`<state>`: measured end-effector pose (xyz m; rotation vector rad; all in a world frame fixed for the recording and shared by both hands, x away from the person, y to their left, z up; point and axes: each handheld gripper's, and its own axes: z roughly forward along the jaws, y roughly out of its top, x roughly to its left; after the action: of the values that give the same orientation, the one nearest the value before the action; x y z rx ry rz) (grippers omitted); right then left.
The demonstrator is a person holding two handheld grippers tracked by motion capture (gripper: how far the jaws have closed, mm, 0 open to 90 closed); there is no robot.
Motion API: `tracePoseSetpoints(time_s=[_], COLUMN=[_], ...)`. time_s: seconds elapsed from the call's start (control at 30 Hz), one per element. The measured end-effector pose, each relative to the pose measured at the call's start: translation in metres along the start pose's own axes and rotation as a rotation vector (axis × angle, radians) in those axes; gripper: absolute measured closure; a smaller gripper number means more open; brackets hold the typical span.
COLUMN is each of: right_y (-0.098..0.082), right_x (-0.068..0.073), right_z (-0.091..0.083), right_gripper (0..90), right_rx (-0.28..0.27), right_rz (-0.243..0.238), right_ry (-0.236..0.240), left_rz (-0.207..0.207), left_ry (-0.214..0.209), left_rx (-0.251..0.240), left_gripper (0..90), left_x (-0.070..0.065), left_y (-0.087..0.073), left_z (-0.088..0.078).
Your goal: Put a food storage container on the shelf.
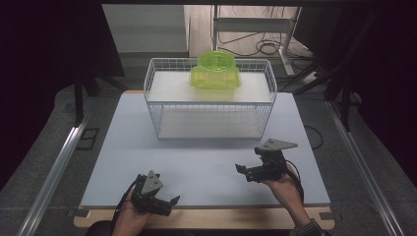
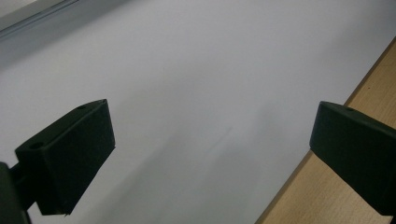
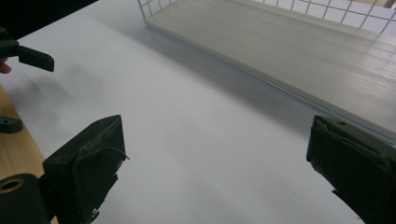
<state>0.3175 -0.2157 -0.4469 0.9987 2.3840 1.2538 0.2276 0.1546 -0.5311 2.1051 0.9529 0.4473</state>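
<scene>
A translucent lime-green plastic container [image 1: 215, 71] stands on the upper shelf of a white wire rack [image 1: 160, 96] at the far middle of the table. My left gripper [image 1: 169, 204] is held low at the near left edge, open, with nothing between its jaws [image 2: 205, 154]. My right gripper [image 1: 248, 164] is held at the near right, open and empty too, pointing left across the white board [image 3: 215, 154]. The rack's lower shelf [image 3: 299, 56] lies ahead of it, and the left gripper's fingertips [image 3: 32, 57] appear at its far left.
A white board [image 1: 206, 162] covers the wooden table [image 1: 221, 219], whose bare edge runs along the front. Metal rails [image 1: 54, 172] flank the table on both sides. Cables and a desk frame [image 1: 265, 29] lie on the floor behind.
</scene>
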Motion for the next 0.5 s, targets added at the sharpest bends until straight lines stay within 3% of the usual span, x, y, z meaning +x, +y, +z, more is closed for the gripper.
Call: tracePoseSetpoints(time_s=[0.5], right_y=[-0.028], right_x=[-0.007], right_z=[-0.011], right_gripper=[4.8], right_rx=[0.018], right_rz=[0.009], right_ry=[-0.043], left_rz=[0.003], left_ry=[0.010], left_rx=[0.011], left_gripper=[0.0], left_x=[-0.001], left_y=[-0.001], left_z=[0.002])
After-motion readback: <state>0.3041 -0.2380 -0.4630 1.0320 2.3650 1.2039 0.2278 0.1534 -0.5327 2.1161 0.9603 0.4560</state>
